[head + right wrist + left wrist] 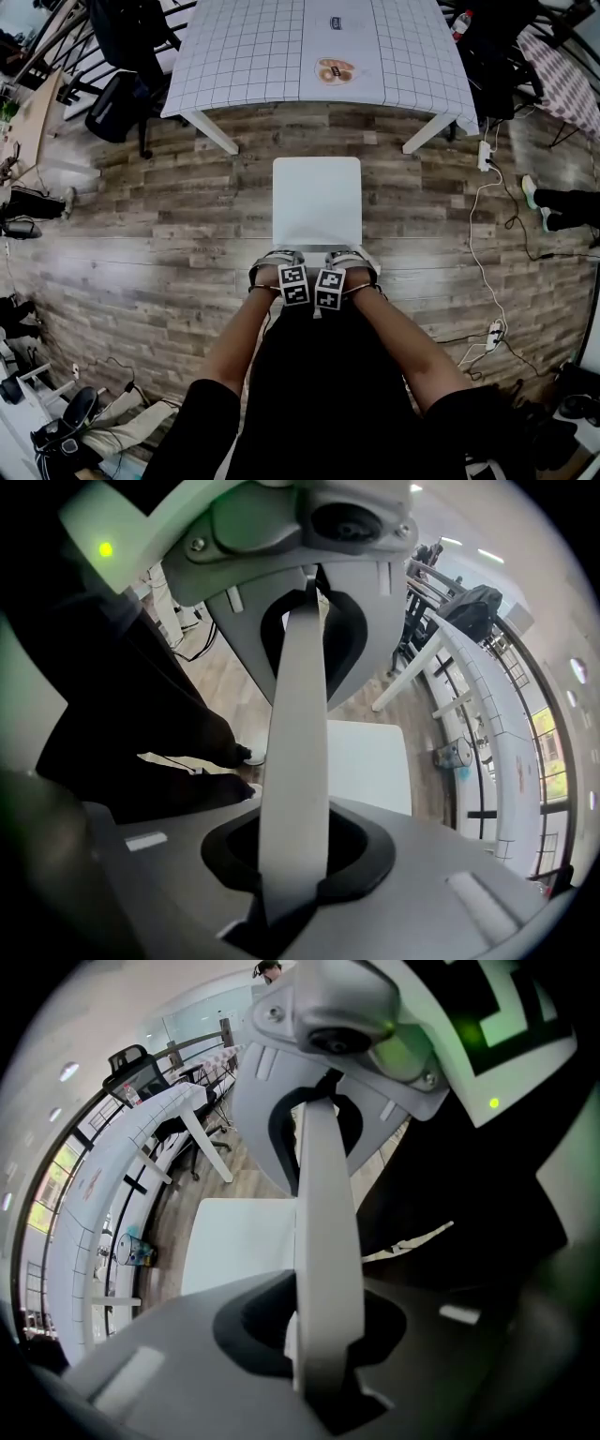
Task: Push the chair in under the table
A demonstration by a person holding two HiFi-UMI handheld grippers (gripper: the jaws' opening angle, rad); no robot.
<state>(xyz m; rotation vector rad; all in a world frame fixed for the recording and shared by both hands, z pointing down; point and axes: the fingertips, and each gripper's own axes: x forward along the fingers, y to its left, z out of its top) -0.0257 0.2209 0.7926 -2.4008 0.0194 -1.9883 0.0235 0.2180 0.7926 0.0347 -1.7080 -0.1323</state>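
Observation:
A white chair stands on the wood floor, its seat [317, 202] facing the white grid-topped table [253, 47] and a short way out from it. Its backrest [315, 251] is the edge nearest me. My left gripper [278, 267] and right gripper [349, 264] sit side by side on the backrest's top, both pointing down. In the left gripper view the backrest edge [323, 1213] fills the slot of my left gripper [323, 1335], which is shut on it. The right gripper view shows the backrest [298, 714] clamped the same way in my right gripper [295, 855].
The table's slanted legs [211, 131] [427, 136] frame the gap ahead of the chair. A black office chair [117, 103] stands at the left. At the right, a power strip with cables [485, 155] lies on the floor, near another person's feet [534, 192].

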